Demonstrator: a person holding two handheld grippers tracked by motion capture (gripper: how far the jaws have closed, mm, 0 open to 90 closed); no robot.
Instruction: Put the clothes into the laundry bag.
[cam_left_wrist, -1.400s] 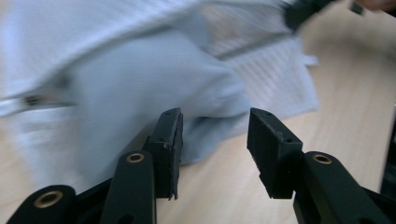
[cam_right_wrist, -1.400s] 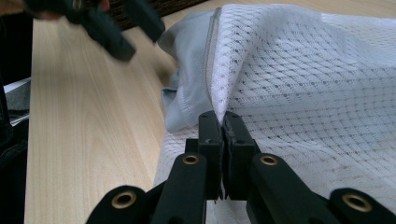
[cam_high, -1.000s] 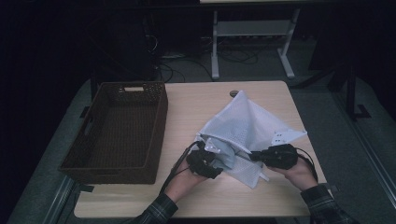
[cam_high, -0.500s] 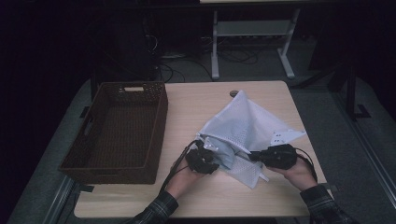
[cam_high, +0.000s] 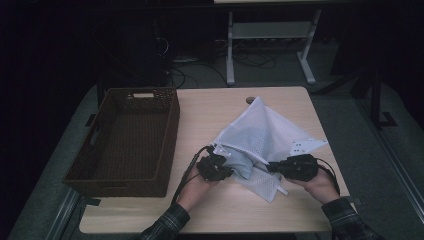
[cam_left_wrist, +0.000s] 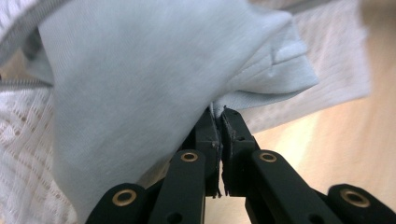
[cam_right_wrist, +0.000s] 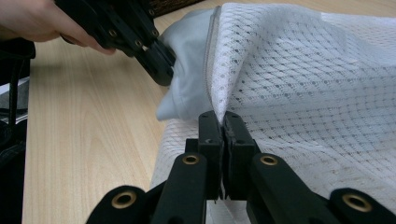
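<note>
Two hand-held grippers pinch one mesh bag beside one basket.

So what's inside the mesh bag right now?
A pale grey cloth sticks out of the mesh bag at its open edge, pinched by the left gripper. The right gripper holds the bag's edge. How far in the cloth goes is hidden by the mesh.

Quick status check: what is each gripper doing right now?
Left gripper: closed on the smooth grey cloth.
Right gripper: closed on the white mesh bag edge.
</note>
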